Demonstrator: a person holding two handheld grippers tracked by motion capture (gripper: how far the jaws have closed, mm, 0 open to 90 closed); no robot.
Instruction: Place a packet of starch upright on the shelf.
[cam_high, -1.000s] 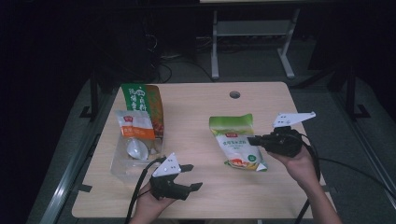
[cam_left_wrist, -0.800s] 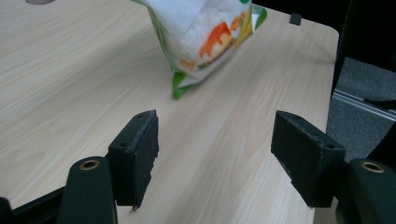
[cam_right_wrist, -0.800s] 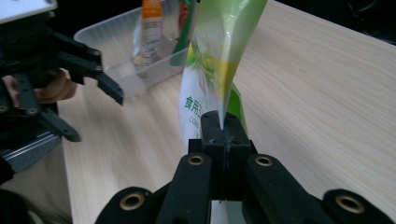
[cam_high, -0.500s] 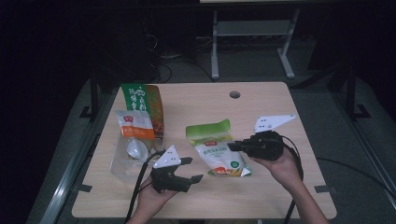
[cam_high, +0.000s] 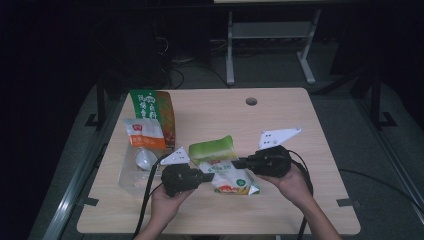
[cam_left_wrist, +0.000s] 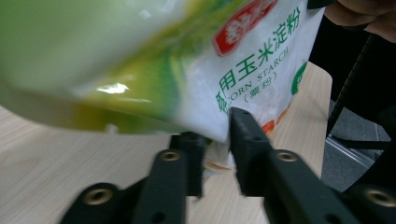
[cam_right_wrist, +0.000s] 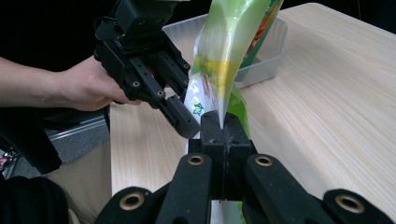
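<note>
Near the front middle of the worktop (cam_high: 300, 130) I am holding a corn starch bag (cam_high: 225, 167) between my two tools, lifted off the wood in the gripper views. My right tool (cam_high: 236, 163) is pinching one edge of the bag, its jaws pressed tight together on the plastic seam, which is standing up out of them in the right gripper view (cam_right_wrist: 224, 135). My left tool (cam_high: 210, 176) is coming in from the opposite side; its jaws have just been closing, and the bag's lower corner is sitting between them in the left gripper view (cam_left_wrist: 217, 154), one pad against the printed face, though I cannot tell whether both pads are pressing yet. The bag is hanging tilted, green top toward the far side, white printed face toward my left tool. Off to my left a clear plastic tray (cam_high: 131, 175) is carrying a green and brown packet (cam_high: 152, 112), an orange and white packet (cam_high: 144, 134) and a pale round item (cam_high: 145, 159). Both hands (cam_high: 167, 200) are gripping the tool bodies close to the front edge.
</note>
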